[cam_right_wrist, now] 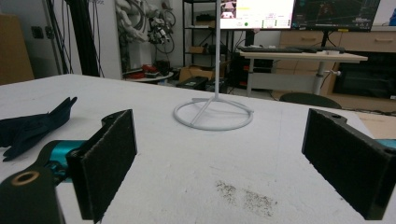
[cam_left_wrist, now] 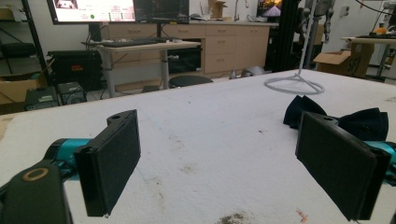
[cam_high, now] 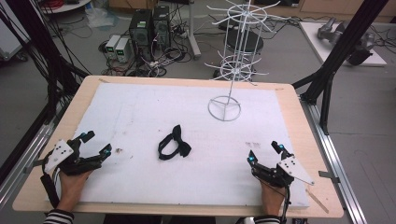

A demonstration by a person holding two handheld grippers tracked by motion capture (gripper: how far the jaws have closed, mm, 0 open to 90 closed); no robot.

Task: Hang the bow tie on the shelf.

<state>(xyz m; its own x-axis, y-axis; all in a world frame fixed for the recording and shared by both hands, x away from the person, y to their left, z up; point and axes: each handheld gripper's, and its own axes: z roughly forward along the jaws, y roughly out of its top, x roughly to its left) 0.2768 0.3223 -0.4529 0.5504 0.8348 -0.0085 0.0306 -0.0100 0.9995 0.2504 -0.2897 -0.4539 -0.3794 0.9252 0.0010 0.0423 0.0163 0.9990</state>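
Nothing looks begun yet: our left gripper point(cam_high: 95, 143) rests wide apart and empty, the bow tie point(cam_high: 173, 143) lies untouched mid-mat near the wire rack point(cam_high: 233, 60), and our right gripper point(cam_high: 267, 152) rests equally wide, empty.

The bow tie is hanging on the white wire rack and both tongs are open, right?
Not quite. The black bow tie is not hanging; in the high view it lies flat on the white mat, in front of the white wire rack. The rest is right: the left tongs and the right tongs are both open.
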